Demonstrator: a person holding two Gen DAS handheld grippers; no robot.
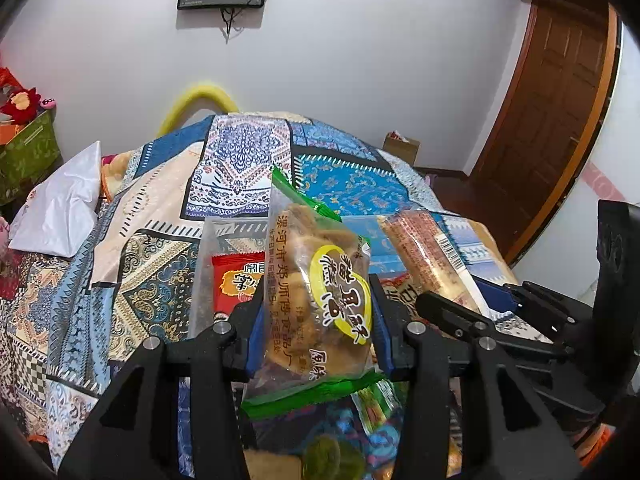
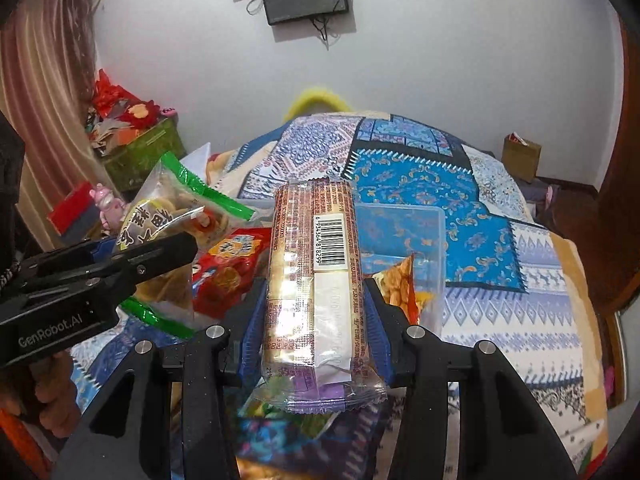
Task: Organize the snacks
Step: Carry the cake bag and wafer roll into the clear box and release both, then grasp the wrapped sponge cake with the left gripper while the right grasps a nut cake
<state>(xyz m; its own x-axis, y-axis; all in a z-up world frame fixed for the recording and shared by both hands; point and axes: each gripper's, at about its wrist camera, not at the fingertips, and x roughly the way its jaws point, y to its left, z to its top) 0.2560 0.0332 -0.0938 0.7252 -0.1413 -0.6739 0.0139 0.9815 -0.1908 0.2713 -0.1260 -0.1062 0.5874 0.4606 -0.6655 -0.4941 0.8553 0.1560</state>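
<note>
My left gripper (image 1: pixel 318 312) is shut on a clear bag of fried pastry snacks (image 1: pixel 316 292) with green ends and a yellow label, held above the bed. My right gripper (image 2: pixel 314 308) is shut on a long cracker roll (image 2: pixel 314 280) with a barcode, held upright. The roll also shows in the left wrist view (image 1: pixel 428 256), and the pastry bag in the right wrist view (image 2: pixel 176 216), held by the left gripper (image 2: pixel 132 256). A clear plastic box (image 2: pixel 404 232) sits on the bed behind them, with a red snack pack (image 2: pixel 228 268) and an orange pack (image 2: pixel 400 280).
The bed has a patchwork blue quilt (image 2: pixel 500 248). Loose snack packs lie below the grippers (image 1: pixel 352 440). A white plastic bag (image 1: pixel 60 208) lies at the bed's left. A green box (image 2: pixel 140 156) with red toys stands left. A wooden door (image 1: pixel 552 120) is at right.
</note>
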